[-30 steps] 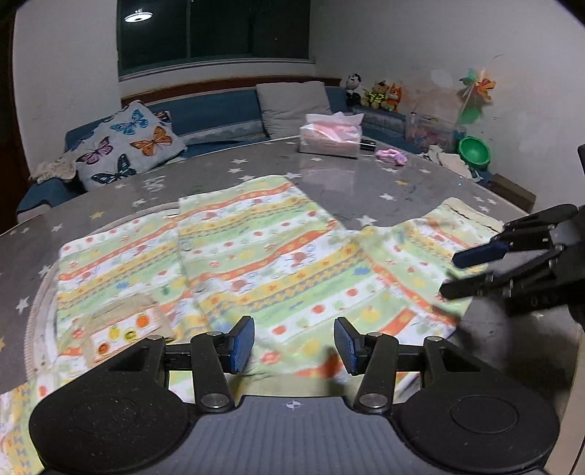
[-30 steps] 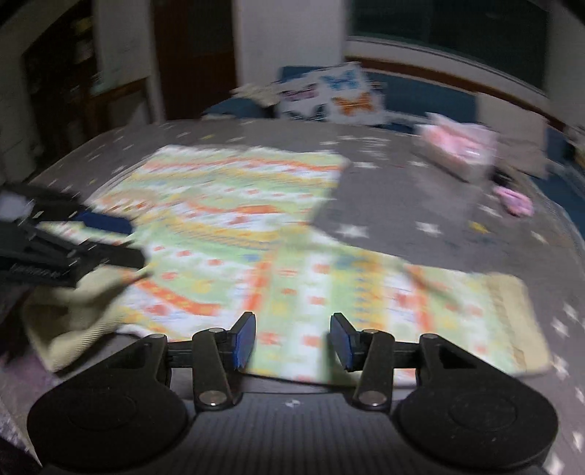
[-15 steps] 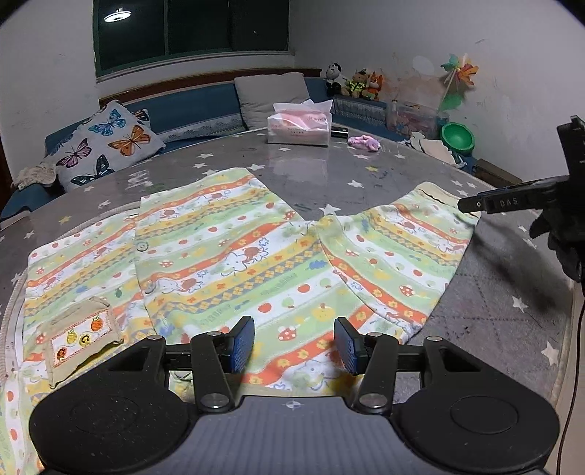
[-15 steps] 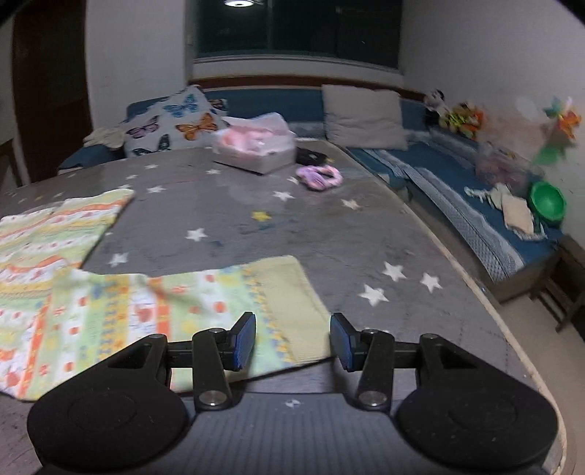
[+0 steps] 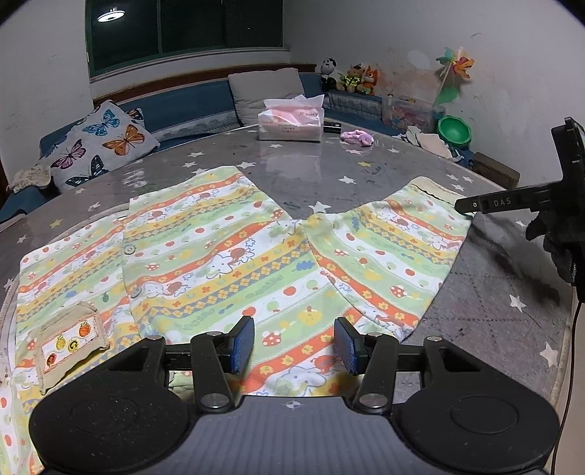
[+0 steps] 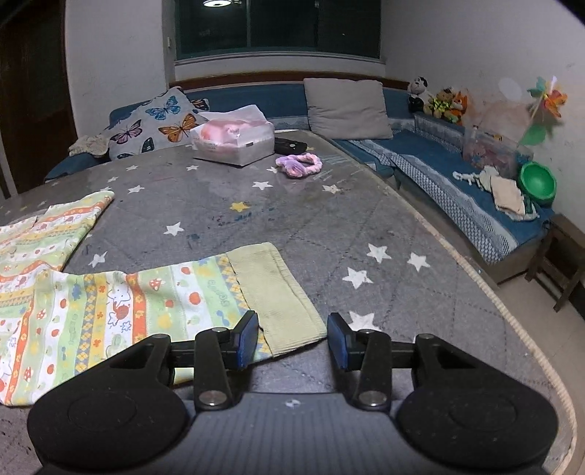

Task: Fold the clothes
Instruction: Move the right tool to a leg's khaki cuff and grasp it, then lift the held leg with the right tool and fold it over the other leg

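Striped baby top (image 5: 226,263) lies flat; left gripper (image 5: 294,343) released, right gripper (image 6: 292,339) closing, ungrasping.

From my seat both wrist views look dim and a little grainy, lit by one ceiling lamp whose round reflection (image 5: 109,15) shows in the dark window (image 5: 182,33) at the top. Its light gives a soft glare patch (image 5: 289,160) on the glossy table (image 5: 475,292) toward the far edge, near the tissue box (image 5: 290,122). Shadows are weak; a smudgy dark one lies on the table's right side in the left view. Both frames are sharp, with no motion blur. The fisheye bends the walls and table rim, and the corners fall to black. The doorway (image 6: 33,91) at the right view's left edge is nearly lost in darkness.
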A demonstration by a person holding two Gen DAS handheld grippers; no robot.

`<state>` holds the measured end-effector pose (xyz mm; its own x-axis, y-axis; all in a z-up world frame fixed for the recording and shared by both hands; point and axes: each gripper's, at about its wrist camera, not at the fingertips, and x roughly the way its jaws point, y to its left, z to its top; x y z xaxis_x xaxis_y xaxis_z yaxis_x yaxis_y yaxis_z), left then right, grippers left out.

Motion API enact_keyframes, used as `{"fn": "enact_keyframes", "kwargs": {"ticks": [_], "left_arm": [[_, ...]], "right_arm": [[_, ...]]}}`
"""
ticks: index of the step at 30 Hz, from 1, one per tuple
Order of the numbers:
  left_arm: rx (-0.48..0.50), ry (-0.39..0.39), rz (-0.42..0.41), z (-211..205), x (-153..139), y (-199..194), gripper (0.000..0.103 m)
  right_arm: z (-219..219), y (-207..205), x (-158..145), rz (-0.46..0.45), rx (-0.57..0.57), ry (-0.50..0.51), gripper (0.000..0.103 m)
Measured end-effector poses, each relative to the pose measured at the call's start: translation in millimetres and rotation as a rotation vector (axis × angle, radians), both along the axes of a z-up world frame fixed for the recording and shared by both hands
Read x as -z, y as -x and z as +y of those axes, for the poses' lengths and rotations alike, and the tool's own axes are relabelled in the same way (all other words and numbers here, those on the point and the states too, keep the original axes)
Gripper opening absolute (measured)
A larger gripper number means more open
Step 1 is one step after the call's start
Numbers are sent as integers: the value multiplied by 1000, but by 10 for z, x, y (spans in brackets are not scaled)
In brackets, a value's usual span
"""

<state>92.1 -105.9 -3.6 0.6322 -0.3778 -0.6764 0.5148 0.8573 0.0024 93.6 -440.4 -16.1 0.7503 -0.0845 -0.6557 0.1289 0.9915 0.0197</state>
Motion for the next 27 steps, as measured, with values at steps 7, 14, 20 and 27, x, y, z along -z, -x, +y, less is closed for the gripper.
{"fn": "enact_keyframes", "kwargs": {"ticks": [7, 14, 20, 27], "left_arm": [[8, -4, 0, -53, 3, -1, 52], [29, -13, -1, -149, 36, -3, 52], [42, -27, -20, -224, 102, 6, 52], [1, 38, -56, 83, -46, 146, 52]], "right_arm": [[60, 31, -33, -12, -18, -33, 8], [104, 170, -362, -88, -37, -121, 7], [290, 298, -946, -196, -123, -171, 7], [894, 324, -1541, -277, -318, -197, 7]]}}
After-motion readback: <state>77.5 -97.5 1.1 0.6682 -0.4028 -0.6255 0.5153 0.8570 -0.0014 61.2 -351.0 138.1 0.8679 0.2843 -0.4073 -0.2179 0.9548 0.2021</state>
